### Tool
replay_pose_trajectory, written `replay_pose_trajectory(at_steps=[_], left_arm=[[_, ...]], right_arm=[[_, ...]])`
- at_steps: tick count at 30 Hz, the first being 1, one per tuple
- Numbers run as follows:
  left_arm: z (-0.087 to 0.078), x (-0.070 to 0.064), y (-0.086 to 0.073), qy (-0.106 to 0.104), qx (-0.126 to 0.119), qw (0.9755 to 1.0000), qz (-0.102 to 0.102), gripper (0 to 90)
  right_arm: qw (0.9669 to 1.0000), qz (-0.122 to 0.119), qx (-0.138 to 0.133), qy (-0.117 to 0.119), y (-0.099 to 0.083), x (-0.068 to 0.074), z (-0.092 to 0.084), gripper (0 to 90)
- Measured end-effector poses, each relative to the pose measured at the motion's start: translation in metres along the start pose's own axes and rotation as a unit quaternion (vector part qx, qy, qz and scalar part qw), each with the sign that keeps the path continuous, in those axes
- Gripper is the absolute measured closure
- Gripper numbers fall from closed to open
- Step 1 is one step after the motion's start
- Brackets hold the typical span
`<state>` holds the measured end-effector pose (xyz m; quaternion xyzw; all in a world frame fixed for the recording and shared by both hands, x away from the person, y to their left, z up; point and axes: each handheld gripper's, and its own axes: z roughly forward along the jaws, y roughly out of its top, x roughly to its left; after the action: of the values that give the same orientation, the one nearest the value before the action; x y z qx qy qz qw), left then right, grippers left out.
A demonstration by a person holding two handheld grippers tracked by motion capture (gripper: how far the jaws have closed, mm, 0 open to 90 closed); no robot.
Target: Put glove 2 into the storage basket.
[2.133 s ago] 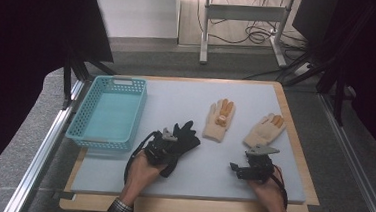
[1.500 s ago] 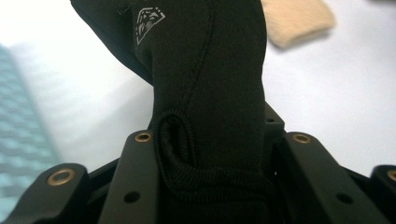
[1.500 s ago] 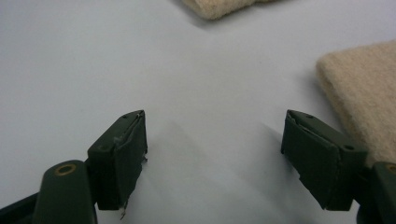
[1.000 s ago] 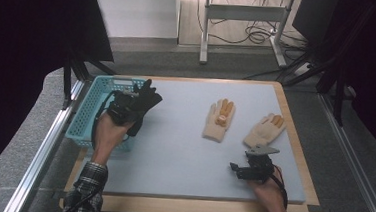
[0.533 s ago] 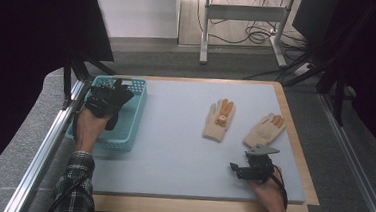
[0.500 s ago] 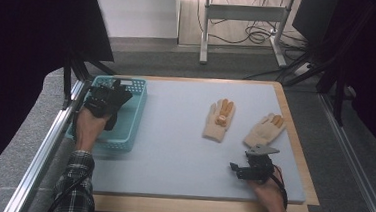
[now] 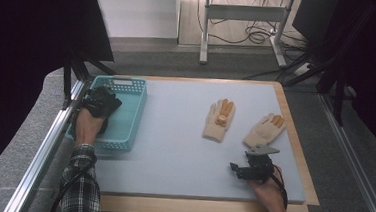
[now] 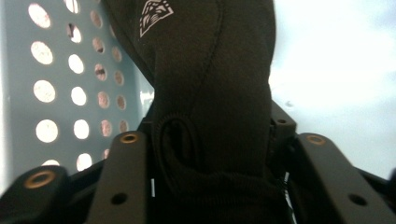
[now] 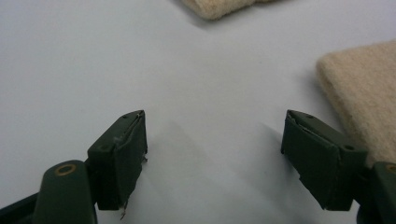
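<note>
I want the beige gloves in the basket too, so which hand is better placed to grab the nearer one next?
Right. The right gripper is open and empty on the mat, just short of the nearer beige glove. The left gripper is over the basket, shut on the black glove.

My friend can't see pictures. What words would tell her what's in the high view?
A person's left gripper holds a black glove over a blue basket at the table's left edge. Two tan gloves lie flat on the pale grey mat, and the right gripper rests open on it just below the right-hand tan glove.
</note>
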<state>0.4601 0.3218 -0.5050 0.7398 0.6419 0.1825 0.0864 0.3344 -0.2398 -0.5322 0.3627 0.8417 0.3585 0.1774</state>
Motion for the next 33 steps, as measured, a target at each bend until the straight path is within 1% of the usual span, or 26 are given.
replay_pose_trajectory(at_steps=[1,3,4,5,7,8,9,11,12,15,17,18,19,20,22,23,25,27,29,30,31,32,33], left_arm=[[0.002,0.001,0.0,0.003,0.005,1.0,0.003,52.2],[0.004,0.002,0.0,0.01,0.006,0.9999,0.009,39.3],[0.005,0.002,0.0,0.01,0.003,0.9999,0.014,32.4],[0.004,0.002,-0.001,0.005,0.007,0.9998,0.016,26.2],[0.004,0.004,-0.002,-0.01,0.01,0.9998,0.01,16.5],[0.003,0.004,-0.003,-0.021,0.011,0.9997,0.01,13.9],[0.002,0.005,-0.004,-0.025,0.01,0.9996,0.011,12.2],[-0.002,0.007,-0.006,-0.034,0.006,0.9994,0.007,7.1],[-0.003,0.008,-0.007,-0.037,0.003,0.9993,0.005,6.0],[-0.007,0.012,-0.009,-0.057,-0.009,0.9983,-0.007,4.6],[-0.011,0.016,-0.011,-0.074,-0.023,0.9969,-0.016,4.0],[-0.012,0.016,-0.012,-0.078,-0.026,0.9965,-0.017,3.7],[-0.013,0.016,-0.012,-0.08,-0.029,0.9963,-0.016,3.6],[-0.015,0.015,-0.012,-0.077,-0.029,0.9965,-0.012,3.5],[-0.016,0.011,-0.013,-0.058,-0.024,0.998,0.006,3.3],[-0.016,0.01,-0.013,-0.055,-0.021,0.9982,0.012,3.3],[-0.016,0.01,-0.014,-0.052,-0.019,0.9984,0.01,2.4],[-0.017,0.012,-0.015,-0.061,-0.022,0.9979,0.001,2.2],[-0.018,0.013,-0.016,-0.072,-0.024,0.9971,-0.002,1.4],[-0.018,0.013,-0.016,-0.056,-0.02,0.9982,0.002,0.8],[-0.018,0.012,-0.016,-0.053,-0.019,0.9984,0.005,1.3],[-0.019,0.012,-0.017,-0.067,-0.023,0.9975,0.005,1.7],[-0.02,0.013,-0.017,-0.075,-0.028,0.9968,-0.001,0.7]], right_arm=[[1.0,-0.002,0.0,0.0,0.0,0.0,0.0,21.9],[1.0,-0.002,0.0,0.0,0.0,0.0,0.0,21.8],[1.0,-0.002,0.0,0.0,0.0,0.0,0.0,21.7],[1.0,-0.002,0.0,0.001,0.0,0.0,0.0,21.7],[1.0,-0.002,0.001,0.001,0.0,0.0,0.0,21.6],[1.0,-0.002,0.001,0.001,0.0,0.0,0.0,21.6],[1.0,-0.002,0.001,0.001,0.0,0.0,0.0,21.6],[1.0,-0.002,0.001,0.001,0.0,0.0,0.0,21.6],[1.0,-0.002,0.001,0.001,0.0,0.0,0.0,21.6],[1.0,-0.001,0.0,0.0,0.0,0.0,0.0,21.6],[1.0,-0.001,0.0,0.0,0.0,0.0,0.0,21.6],[1.0,-0.001,0.0,0.0,0.0,0.0,0.0,21.6],[1.0,-0.001,0.0,0.0,0.0,0.0,0.0,21.6],[1.0,-0.001,0.0,0.0,0.0,0.0,0.0,21.6],[1.0,-0.001,0.0,0.0,0.0,0.0,0.0,21.6],[1.0,-0.001,0.0,0.0,0.0,0.0,0.0,21.6],[1.0,-0.002,0.0,0.0,0.0,0.0,0.0,21.6],[1.0,-0.001,0.0,0.0,0.0,0.0,0.0,21.6],[1.0,-0.001,0.0,0.0,0.0,0.0,0.0,21.6],[1.0,-0.002,0.0,0.0,0.0,0.0,0.0,21.6],[1.0,-0.002,0.0,0.0,0.0,0.0,0.0,21.6],[1.0,-0.001,0.0,0.0,0.0,0.0,0.0,21.6],[1.0,-0.002,0.0,0.0,0.0,0.0,0.0,21.6]])
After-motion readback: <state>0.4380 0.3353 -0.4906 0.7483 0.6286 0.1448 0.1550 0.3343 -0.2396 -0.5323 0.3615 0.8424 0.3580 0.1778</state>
